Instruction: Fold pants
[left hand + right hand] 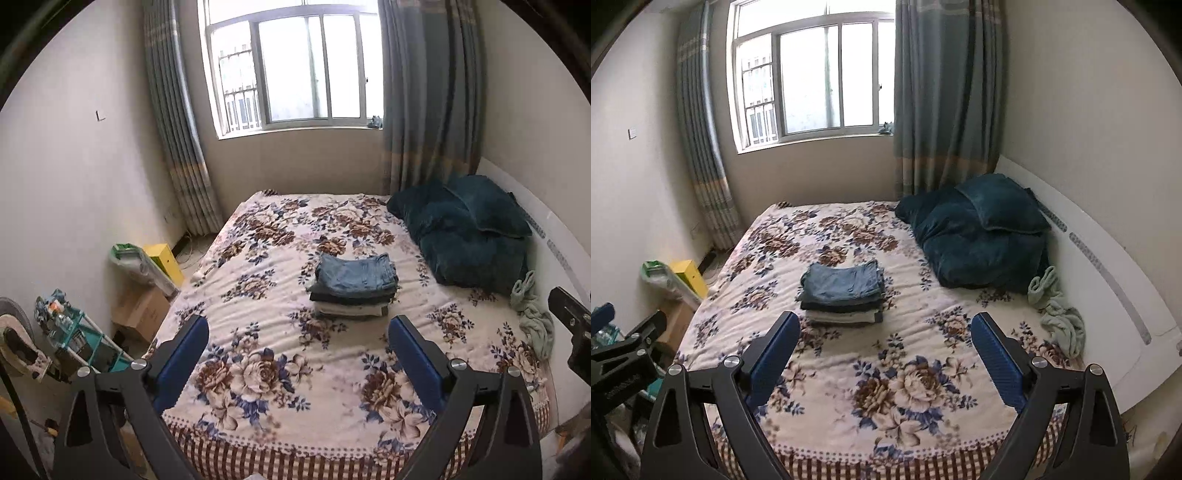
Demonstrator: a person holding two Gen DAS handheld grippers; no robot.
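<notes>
A stack of folded pants (354,286), blue jeans on top and darker and pale ones below, lies in the middle of the floral bedspread (280,373). It also shows in the right wrist view (843,293). My left gripper (298,326) is open and empty, held above the near part of the bed, short of the stack. My right gripper (884,323) is open and empty, also above the near part of the bed. The left gripper's body (624,365) shows at the left edge of the right wrist view.
Dark teal pillows and a quilt (469,236) lie at the bed's far right by the white headboard (1108,280). A pale green garment (1058,314) lies crumpled near it. Left of the bed are a cardboard box (138,312), a yellow box (166,260) and a teal rack (85,339).
</notes>
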